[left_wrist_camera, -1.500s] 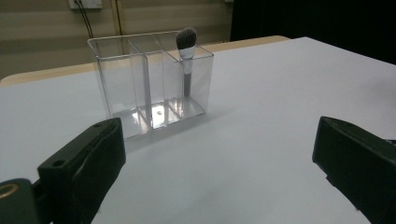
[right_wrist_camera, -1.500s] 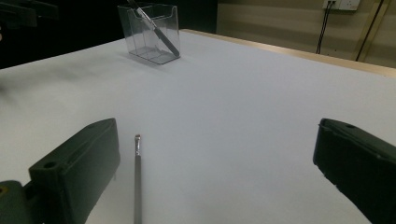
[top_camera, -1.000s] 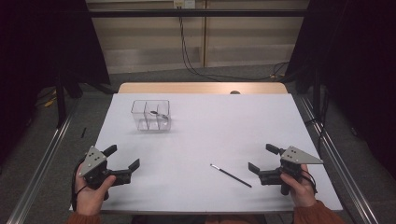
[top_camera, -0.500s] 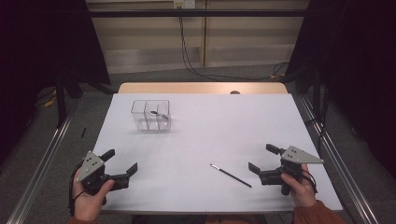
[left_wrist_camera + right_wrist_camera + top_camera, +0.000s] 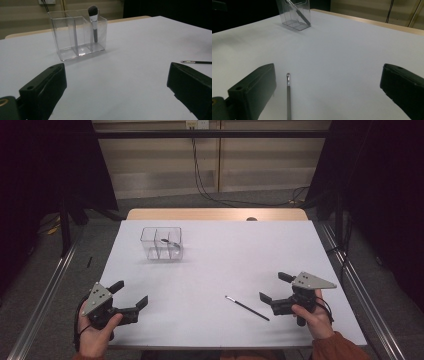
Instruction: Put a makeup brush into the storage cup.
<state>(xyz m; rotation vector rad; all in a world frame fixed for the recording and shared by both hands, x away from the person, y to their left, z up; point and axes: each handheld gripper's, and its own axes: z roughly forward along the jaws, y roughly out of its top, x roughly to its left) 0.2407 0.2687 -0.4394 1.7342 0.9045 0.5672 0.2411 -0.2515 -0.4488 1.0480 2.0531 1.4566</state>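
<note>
**A:** Where are your grippers right now?

**B:** Your left gripper (image 5: 129, 298) sits at the near left corner of the tabletop (image 5: 235, 255), jaws spread wide with nothing between them. Your right gripper (image 5: 274, 287) is at the near right, jaws just as wide and also empty. Both are low over the white surface and well apart from each other.

**A:** And the thin brush?

**B:** The thin brush (image 5: 247, 307) lies flat on the tabletop just beside your right gripper, on the side toward the middle of the table. From above it runs at a slant, its pale tip farther from you and its dark handle end nearer your right hand (image 5: 312, 317). In the right gripper view the thin brush (image 5: 288, 96) lies close to one jaw, inside the gap, tip pointing away from the camera. Neither jaw touches it.

**A:** What about the box?

**B:** The clear box (image 5: 162, 243) stands upright on the far left part of the tabletop, well away from both grippers. It has divided compartments, and a makeup brush (image 5: 93, 22) stands in one of the end ones, bristles up, leaning a little. In the left gripper view the box (image 5: 75, 35) is straight ahead of your open jaws, and the thin brush (image 5: 196, 61) shows off to the side, above one jaw.
</note>
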